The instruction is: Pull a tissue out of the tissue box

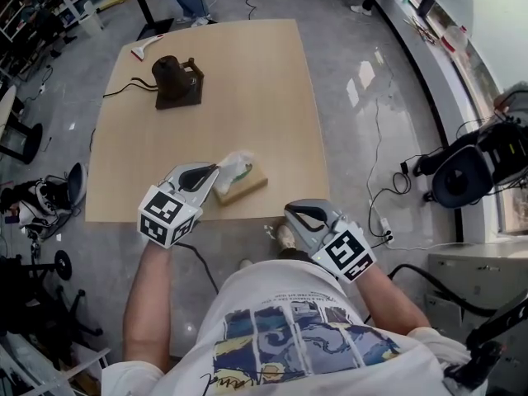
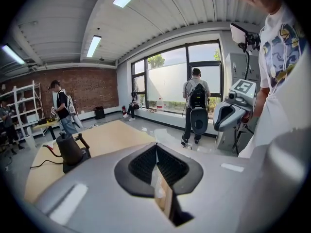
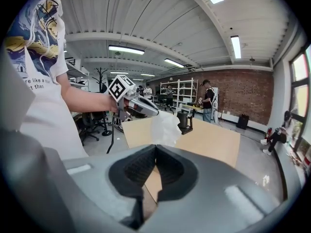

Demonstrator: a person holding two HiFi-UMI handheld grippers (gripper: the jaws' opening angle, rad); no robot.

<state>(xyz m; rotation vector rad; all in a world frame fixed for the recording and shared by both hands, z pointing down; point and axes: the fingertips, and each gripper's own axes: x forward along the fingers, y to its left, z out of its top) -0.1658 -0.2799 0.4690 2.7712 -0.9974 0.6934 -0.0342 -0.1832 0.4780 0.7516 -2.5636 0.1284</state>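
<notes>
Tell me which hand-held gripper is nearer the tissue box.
Left. The left hand-held gripper is beside the tissue box, shut on its tissue; the right hand-held gripper hangs beyond the table edge.

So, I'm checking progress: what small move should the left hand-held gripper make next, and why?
Probably lift up and away: the left hand-held gripper is shut on the tissue, whose lower end seems to sit in the tissue box.

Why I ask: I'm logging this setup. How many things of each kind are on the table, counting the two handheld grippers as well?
Tissue box: 1
Tissue, pinched in the left gripper: 1
Dark corded appliance on a base: 1
White handled object at the far corner: 1
Grippers, left gripper and right gripper: 2
Total: 6
</notes>
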